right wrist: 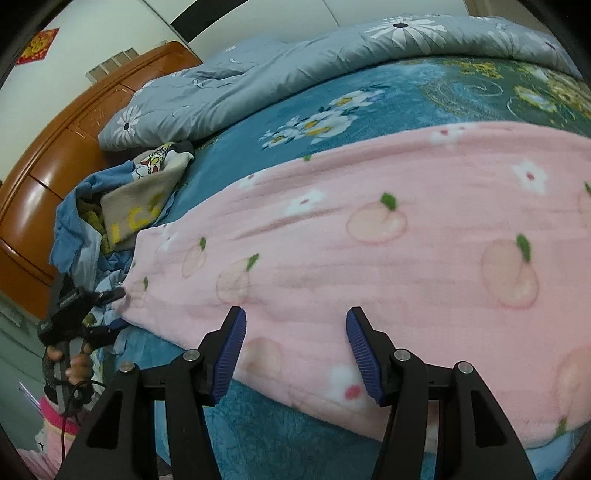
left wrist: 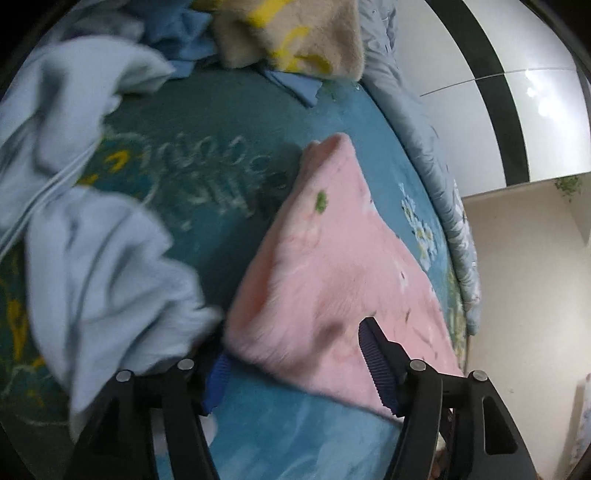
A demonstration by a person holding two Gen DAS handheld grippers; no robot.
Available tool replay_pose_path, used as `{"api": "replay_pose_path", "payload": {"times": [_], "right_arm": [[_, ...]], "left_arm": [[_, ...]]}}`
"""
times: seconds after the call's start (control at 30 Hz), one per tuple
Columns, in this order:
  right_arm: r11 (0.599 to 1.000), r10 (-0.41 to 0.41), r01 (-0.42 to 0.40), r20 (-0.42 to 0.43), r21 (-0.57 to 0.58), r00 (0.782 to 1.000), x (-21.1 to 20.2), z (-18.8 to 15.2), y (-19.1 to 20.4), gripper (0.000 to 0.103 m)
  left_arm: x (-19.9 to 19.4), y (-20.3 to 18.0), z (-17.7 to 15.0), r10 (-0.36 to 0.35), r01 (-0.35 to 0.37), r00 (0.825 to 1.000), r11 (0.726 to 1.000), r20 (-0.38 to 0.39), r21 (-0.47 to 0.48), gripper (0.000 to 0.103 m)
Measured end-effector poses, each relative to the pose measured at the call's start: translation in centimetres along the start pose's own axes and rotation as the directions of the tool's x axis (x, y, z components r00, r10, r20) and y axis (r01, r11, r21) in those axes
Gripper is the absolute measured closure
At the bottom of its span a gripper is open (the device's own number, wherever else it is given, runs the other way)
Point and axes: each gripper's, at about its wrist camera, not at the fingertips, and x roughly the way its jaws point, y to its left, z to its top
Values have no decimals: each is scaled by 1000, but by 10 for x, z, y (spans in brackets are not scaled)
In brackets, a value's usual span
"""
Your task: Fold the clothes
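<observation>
A pink fleece garment with a peach print [right wrist: 388, 258] lies flat across the blue bed cover. It also shows in the left wrist view [left wrist: 332, 280], folded to a long strip. My left gripper [left wrist: 295, 350] is open over the near corner of the pink fleece, one finger on each side of that corner. It also shows in the right wrist view [right wrist: 107, 306] at the fleece's left end. My right gripper [right wrist: 295, 328] is open and empty, its fingertips just above the fleece's near edge.
A pale blue garment [left wrist: 92, 240] lies crumpled to the left of my left gripper. A beige and yellow fleece [left wrist: 295, 33] and blue clothes are piled at the far end. A grey floral quilt [right wrist: 295, 62] lies along the bed's far side. A wooden headboard [right wrist: 55, 158] stands at the left.
</observation>
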Motion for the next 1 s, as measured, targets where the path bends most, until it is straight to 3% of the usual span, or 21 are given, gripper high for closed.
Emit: {"api": "replay_pose_path", "payload": {"times": [0.03, 0.1, 0.13, 0.17, 0.23, 0.33, 0.4, 0.5, 0.57, 0.67, 0.7, 0.87, 1.0], "right_arm": [[1000, 6, -6, 5, 5, 1000, -2, -2, -1, 45], [1000, 17, -17, 20, 18, 1000, -6, -4, -5, 45], [999, 21, -22, 28, 25, 999, -9, -5, -8, 45], [999, 23, -24, 37, 32, 999, -11, -6, -10, 45], [999, 23, -26, 58, 46, 998, -19, -6, -18, 45], [997, 22, -28, 90, 65, 996, -30, -8, -29, 45], [996, 20, -30, 115, 85, 993, -37, -9, -39, 45], [989, 42, -62, 150, 134, 988, -44, -14, -57, 45], [985, 60, -84, 155, 149, 986, -44, -16, -64, 45], [978, 88, -116, 163, 172, 983, -43, -20, -74, 45], [980, 87, -114, 165, 165, 982, -45, -20, -73, 45], [981, 89, -117, 179, 153, 980, -48, -21, -73, 45], [981, 82, -112, 185, 157, 979, -48, -20, -73, 45]], "left_arm": [[3, -3, 1, 13, -13, 1000, 1000, 16, 1, 38], [9, -10, 4, 36, -36, 998, 999, 47, 2, 71], [9, -10, 4, 31, -31, 998, 1000, 53, -4, 84], [6, -11, 5, 36, -36, 997, 999, 68, -7, 87], [-1, -16, 7, 47, -46, 994, 999, 101, -9, 88], [-35, -55, 9, 66, -94, 968, 990, 242, 104, 89], [-55, -84, 4, 59, -130, 942, 972, 332, 196, 89], [-63, -98, -10, 110, -225, 920, 933, 375, 280, 89], [-40, -69, -4, 210, -277, 932, 938, 296, 208, 89], [-5, -14, 5, 223, -230, 964, 973, 143, 31, 89], [-4, -6, 5, 198, -201, 971, 980, 136, 11, 89], [-13, -27, 9, 243, -263, 955, 959, 170, 108, 86], [-12, -15, 12, 255, -266, 956, 962, 144, 63, 73]]}}
